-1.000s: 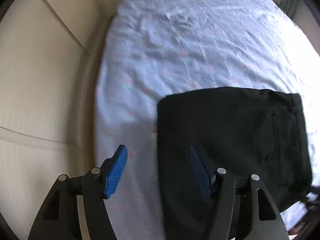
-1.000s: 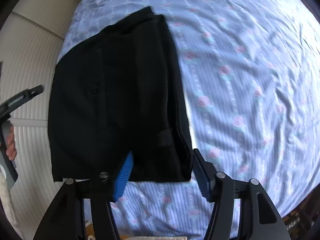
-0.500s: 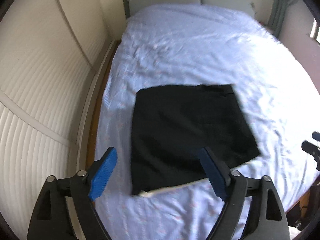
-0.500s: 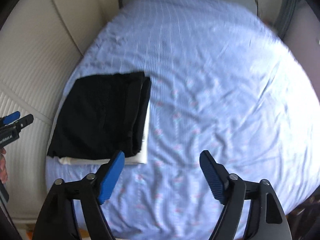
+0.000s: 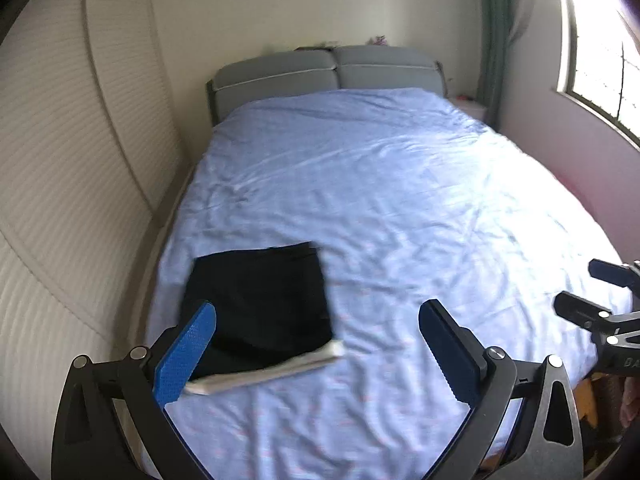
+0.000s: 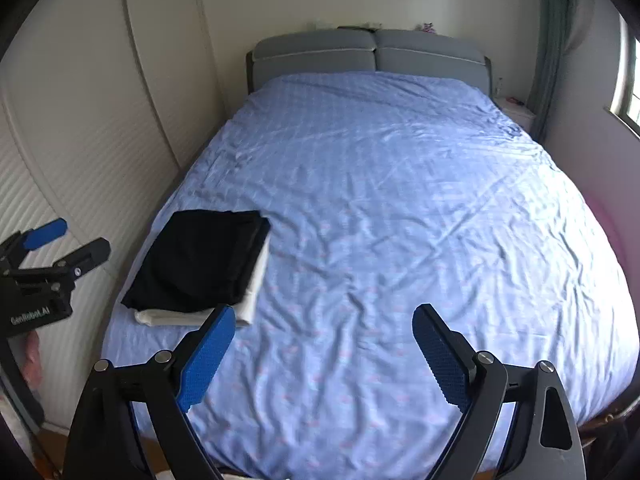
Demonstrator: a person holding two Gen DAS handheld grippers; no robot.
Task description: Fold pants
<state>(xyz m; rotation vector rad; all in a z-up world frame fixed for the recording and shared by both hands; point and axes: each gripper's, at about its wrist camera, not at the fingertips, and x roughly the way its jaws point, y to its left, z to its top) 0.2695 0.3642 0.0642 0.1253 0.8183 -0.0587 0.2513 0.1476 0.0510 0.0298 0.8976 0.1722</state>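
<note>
We see the left gripper point(image 5: 318, 354) with jaws spread wide, just been opening, nothing between them; its fingers point(image 5: 186, 354) carry blue pads with a fine knurled grid on black angular metal arms with silver rivets. The right gripper point(image 6: 324, 354) is built the same, jaws also wide apart, just been opening, empty, only bedsheet showing through the gap. The folded black pants point(image 5: 260, 300) lie flat on the bed as a neat roughly square stack, matte dark fabric with layered edges on one side, resting on a folded white garment point(image 5: 264, 372) whose pale edge sticks out along the near side and one flank. In the left wrist view the pants sit beyond and just inside the left fingertip, apart from the pads. In the right wrist view the pants point(image 6: 200, 260) lie ahead and to the left of the right gripper, near the left edge of the bed, clear of its pads, with the white garment point(image 6: 252, 292) peeking out underneath. The bedsheet point(image 6: 380, 200) is light blue, lightly wrinkled, with a faint check and small pink flowers. A grey padded headboard point(image 6: 372, 54) in two cushions stands at the far end. A cream ribbed wardrobe door point(image 5: 52, 200) runs along the left side of the bed. A window point(image 5: 600, 52) and a green curtain point(image 5: 494, 28) sit at the right.
</note>
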